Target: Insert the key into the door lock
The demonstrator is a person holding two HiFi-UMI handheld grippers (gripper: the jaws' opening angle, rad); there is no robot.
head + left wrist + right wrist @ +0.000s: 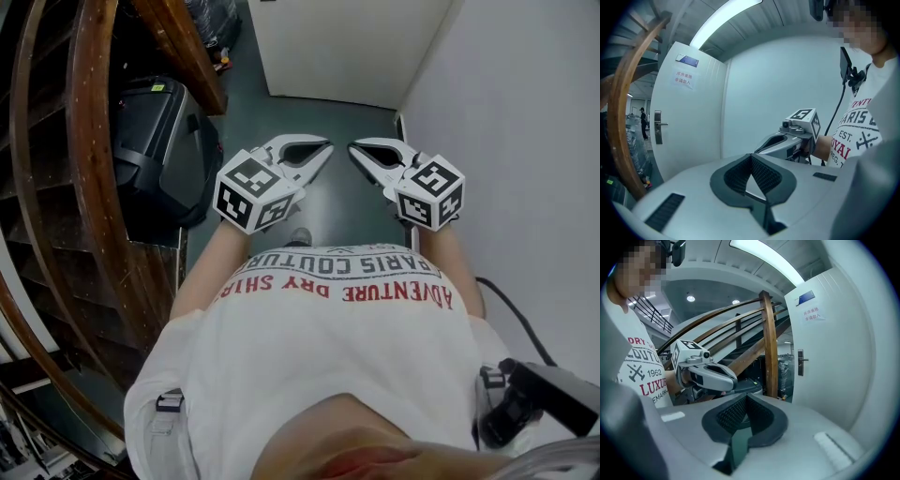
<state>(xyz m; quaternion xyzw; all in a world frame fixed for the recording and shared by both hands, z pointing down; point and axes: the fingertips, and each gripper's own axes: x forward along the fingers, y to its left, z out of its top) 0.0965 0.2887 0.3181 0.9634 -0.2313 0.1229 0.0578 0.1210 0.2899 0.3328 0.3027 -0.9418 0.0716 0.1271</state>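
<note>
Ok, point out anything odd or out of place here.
Nothing looks spilled or broken. One oddity: the left gripper and the right gripper are both shut on nothing, and no key shows anywhere.

Your grey two-jaw right gripper (746,398), facing a doorway.
Its ribbed black pads meet with nothing visible between them. Your grey left gripper (732,379), with its marker cube, sits near on the left; a brown wooden stair post (769,348) stands behind. A white door (834,362) with metal lever handle (802,362) and paper notice (813,315) fills the right.
</note>
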